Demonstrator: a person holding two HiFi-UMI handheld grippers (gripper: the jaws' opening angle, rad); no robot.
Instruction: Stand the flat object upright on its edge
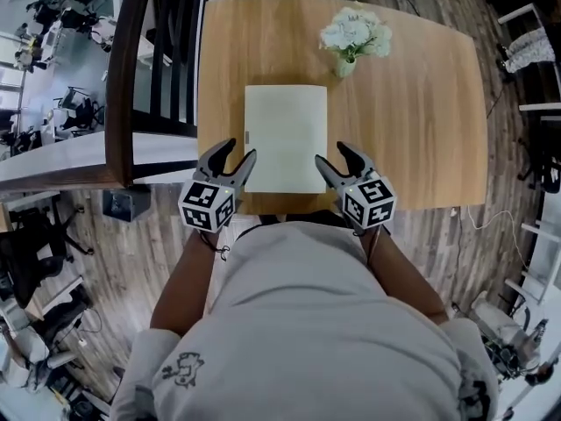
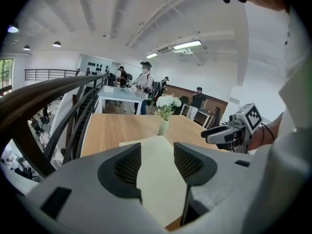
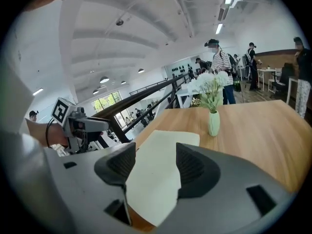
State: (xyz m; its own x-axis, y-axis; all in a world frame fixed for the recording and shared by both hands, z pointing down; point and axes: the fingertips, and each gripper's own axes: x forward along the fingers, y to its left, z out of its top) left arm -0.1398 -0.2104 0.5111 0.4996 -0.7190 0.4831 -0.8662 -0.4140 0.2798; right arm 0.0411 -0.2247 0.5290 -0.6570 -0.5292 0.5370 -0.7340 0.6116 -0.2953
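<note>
A pale cream flat book (image 1: 286,137) lies flat on the wooden table (image 1: 421,112), near its front edge. My left gripper (image 1: 237,160) hovers at the book's near left corner, jaws open with nothing between them. My right gripper (image 1: 337,158) is at the near right corner, open and empty too. In the left gripper view the book (image 2: 158,179) shows through the gap of the left gripper (image 2: 157,164). The right gripper view shows the book (image 3: 156,172) beyond the right gripper (image 3: 155,165). Neither gripper visibly touches the book.
A small pale green vase of white flowers (image 1: 352,39) stands behind the book at the table's back middle. A dark stair railing (image 1: 131,77) runs along the table's left side. Several people (image 2: 142,84) stand far off in the room.
</note>
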